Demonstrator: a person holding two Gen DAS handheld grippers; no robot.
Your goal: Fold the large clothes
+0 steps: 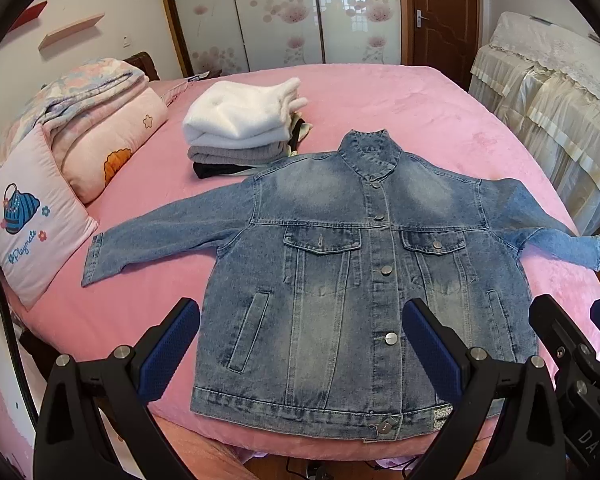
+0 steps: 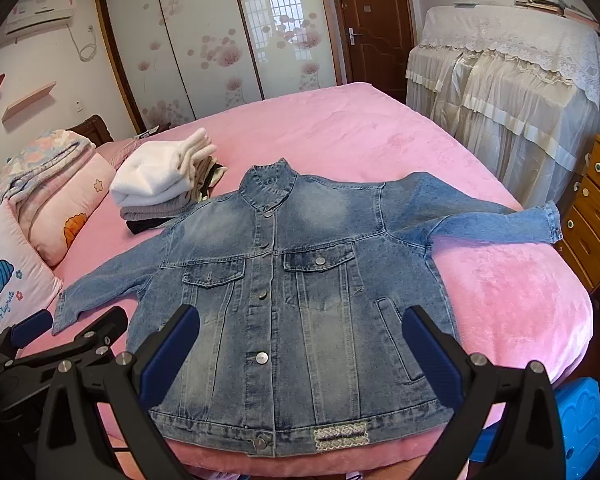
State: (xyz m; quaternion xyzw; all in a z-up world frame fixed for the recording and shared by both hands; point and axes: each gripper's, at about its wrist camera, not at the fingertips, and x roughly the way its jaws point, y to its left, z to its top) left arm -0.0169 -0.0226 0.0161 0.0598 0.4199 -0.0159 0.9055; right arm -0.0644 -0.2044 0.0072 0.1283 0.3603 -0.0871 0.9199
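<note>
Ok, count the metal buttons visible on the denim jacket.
7 on the denim jacket: six down the placket from collar to hem, one on a chest pocket flap. The other flap's isn't visible.

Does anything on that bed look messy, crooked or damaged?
Nothing stands out. The denim jacket lies flat on the pink bed, buttoned, sleeves spread out to both sides. The pile of folded clothes behind it looks tidy. Both grippers, left and right, hover open over the hem, touching nothing.
</note>
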